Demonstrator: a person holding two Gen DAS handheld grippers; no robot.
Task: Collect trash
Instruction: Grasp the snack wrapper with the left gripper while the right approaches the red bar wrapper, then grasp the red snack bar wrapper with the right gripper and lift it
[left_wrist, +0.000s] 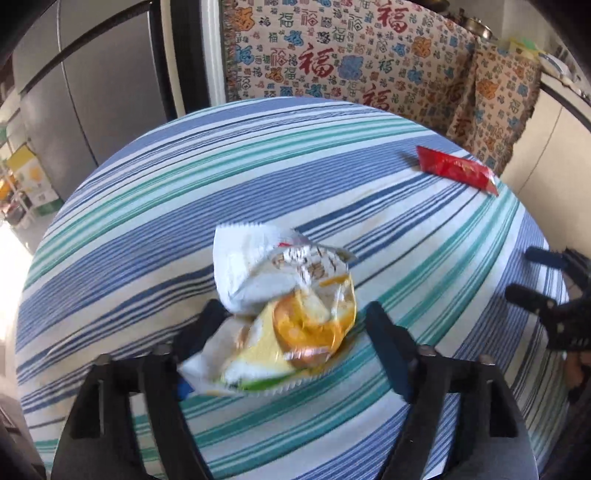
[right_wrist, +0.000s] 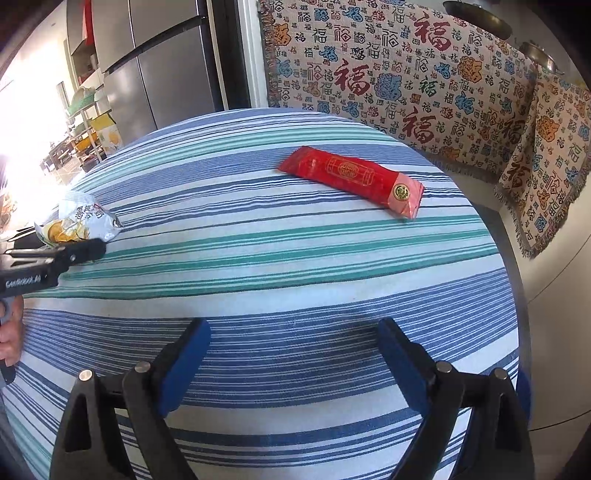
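1. Crinkled white and yellow foil, the snack wrapper (left_wrist: 284, 310), lay on the striped tablecloth (left_wrist: 147, 206) between the fingers of the left gripper (left_wrist: 295, 325), whose jaws stood spread on either side of it and had not closed.
2. One blue pad seemed tucked under the wrapper's near flap, though blur left that contact uncertain.
3. A good grasp here likely called for closing on the bunched middle, not on a loose flap, since thin foil slides and folds away under pressure.
4. Keeping the pads low to the cloth without snagging its weave would have helped.
5. Across the table, the red packet (right_wrist: 351, 181) lay flat near the far right rim, well apart from the wrapper.
6. The right gripper (right_wrist: 295, 354) hovered over bare stripes with its jaws spread and nothing between them, the packet ahead of it.
7. Open cloth lay between the two pieces, so either tool had room to travel.
8. The table's round edge fell away close beyond the packet, toward the patterned throw (right_wrist: 424, 81); a push there risked sending it off.
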